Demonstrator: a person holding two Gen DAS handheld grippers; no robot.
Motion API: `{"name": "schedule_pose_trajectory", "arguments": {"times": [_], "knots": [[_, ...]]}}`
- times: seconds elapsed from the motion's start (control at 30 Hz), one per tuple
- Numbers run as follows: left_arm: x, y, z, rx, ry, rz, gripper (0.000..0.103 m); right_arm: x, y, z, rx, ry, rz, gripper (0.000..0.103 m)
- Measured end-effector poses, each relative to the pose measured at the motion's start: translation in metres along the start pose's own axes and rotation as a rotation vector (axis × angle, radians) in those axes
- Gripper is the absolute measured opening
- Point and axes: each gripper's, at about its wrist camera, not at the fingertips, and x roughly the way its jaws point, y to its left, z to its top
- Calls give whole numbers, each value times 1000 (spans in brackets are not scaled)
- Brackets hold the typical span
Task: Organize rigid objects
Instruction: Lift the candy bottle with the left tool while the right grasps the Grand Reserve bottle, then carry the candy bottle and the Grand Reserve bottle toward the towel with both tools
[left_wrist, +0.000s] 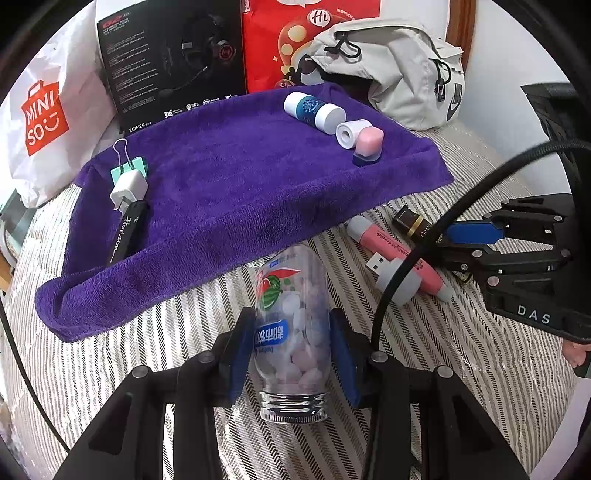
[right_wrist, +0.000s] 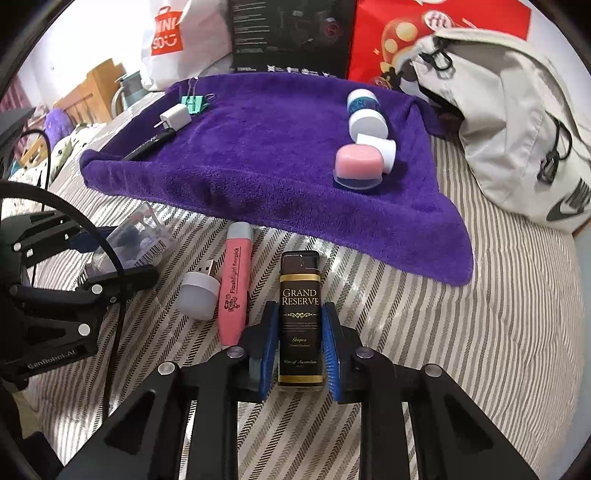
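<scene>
At lower centre of my left view, my left gripper (left_wrist: 291, 354) clenches one clear glass jar of pale tablets (left_wrist: 291, 325), cap off, over the striped quilt (left_wrist: 129, 343). My right gripper (right_wrist: 299, 350) brackets one black gold-banded "Grand Reserve" bottle (right_wrist: 299, 321); pads near, contact unclear. Beside it: one pink matte highlighter (right_wrist: 234, 284), one frosted USB lamp (right_wrist: 199, 290). Plush purple towel (right_wrist: 258, 155) in the upper frame.

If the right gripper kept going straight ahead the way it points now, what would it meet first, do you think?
Probably the near edge of the purple towel; the right gripper already straddles the Grand Reserve lighter, and only striped bedding lies beyond it.
</scene>
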Motion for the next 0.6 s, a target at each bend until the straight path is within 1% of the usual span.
{"name": "schedule_pose_trajectory", "arguments": {"times": [0.23, 0.37, 0.43, 0.5, 0.6], "knots": [[-4, 6, -4, 4, -5, -24, 38, -3, -2, -3, 39, 37, 6, 24], [-6, 7, -7, 24, 2, -17, 39, -2, 3, -3, 21, 37, -24, 24], [-5, 7, -7, 25, 4, -12, 39, -2, 2, -3, 24, 37, -21, 24], [-5, 4, -7, 29, -4, 5, 40, -2, 2, -4, 29, 32, -24, 24], [-5, 3, -8, 33, -19, 6, 39, -2, 5, -4, 15, 32, -43, 24]]}}
